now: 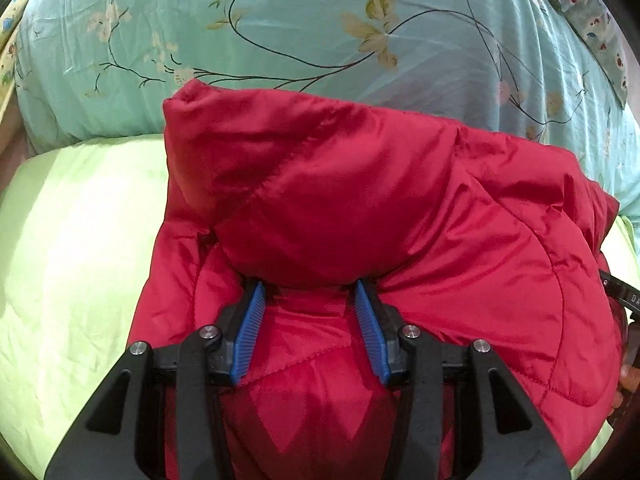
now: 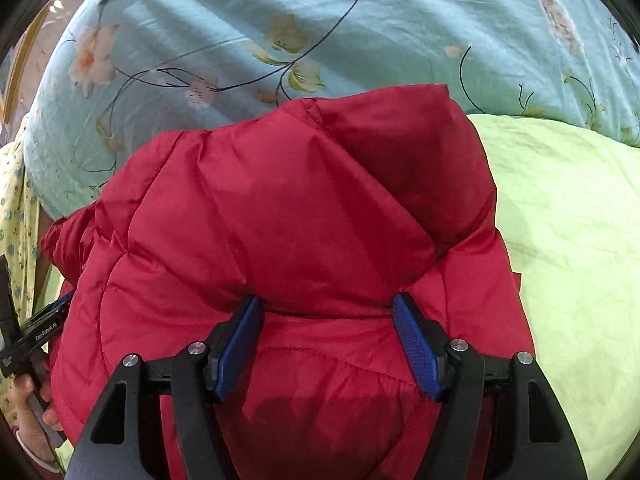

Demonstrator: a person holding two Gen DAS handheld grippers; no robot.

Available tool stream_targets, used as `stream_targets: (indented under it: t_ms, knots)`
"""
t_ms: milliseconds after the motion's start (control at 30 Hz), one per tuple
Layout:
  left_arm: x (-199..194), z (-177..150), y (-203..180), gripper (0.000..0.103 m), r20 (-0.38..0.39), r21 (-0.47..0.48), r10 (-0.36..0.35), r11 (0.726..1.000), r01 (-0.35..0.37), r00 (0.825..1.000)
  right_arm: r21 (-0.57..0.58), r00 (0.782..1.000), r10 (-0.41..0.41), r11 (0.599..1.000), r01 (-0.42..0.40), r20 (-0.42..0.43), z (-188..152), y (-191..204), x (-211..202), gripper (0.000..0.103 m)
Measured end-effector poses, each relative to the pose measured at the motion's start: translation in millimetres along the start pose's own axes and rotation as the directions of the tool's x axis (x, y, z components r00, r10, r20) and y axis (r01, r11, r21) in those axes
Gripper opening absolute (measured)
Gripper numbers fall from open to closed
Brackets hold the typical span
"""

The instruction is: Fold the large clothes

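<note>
A red quilted puffer jacket (image 1: 360,200) lies folded in a thick bundle on a light green sheet (image 1: 72,240). It also fills the right wrist view (image 2: 280,220). My left gripper (image 1: 310,288) is open, its blue pads (image 1: 252,320) spread on either side of a bulge of red fabric, with a folded layer lying over the fingertips. My right gripper (image 2: 326,304) is open wider, its blue pads (image 2: 416,344) likewise astride the jacket under an overhanging fold. Neither gripper pinches the cloth.
A turquoise floral quilt (image 1: 320,20) is bunched behind the jacket, also in the right wrist view (image 2: 280,20). The right gripper's body shows at the left view's right edge (image 1: 620,292); the left gripper's body and a hand show at the right view's left edge (image 2: 32,340).
</note>
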State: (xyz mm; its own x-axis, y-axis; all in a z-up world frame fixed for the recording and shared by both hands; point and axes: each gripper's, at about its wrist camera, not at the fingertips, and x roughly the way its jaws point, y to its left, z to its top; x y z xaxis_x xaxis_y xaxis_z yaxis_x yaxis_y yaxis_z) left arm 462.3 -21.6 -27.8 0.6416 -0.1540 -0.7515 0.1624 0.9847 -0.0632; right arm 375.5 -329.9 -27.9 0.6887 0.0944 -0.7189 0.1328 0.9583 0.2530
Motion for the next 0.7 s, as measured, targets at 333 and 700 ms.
stream_targets:
  t_ms: [333,700]
  knots:
    - [-53.2,-21.8,25.7,0.046,0.044,-0.063,-0.085,0.994,0.088,0.995,-0.003,1.0,0.009,1.0,-0.009,0.011,-5.7,-1.3,-1.2,0.071]
    - [-94.8,-51.1,75.7,0.064,0.081,-0.147,-0.103,0.983,0.114,0.991,0.038,0.996,0.063,0.997,-0.066,0.054,-12.2,-9.3,-31.9,0.071]
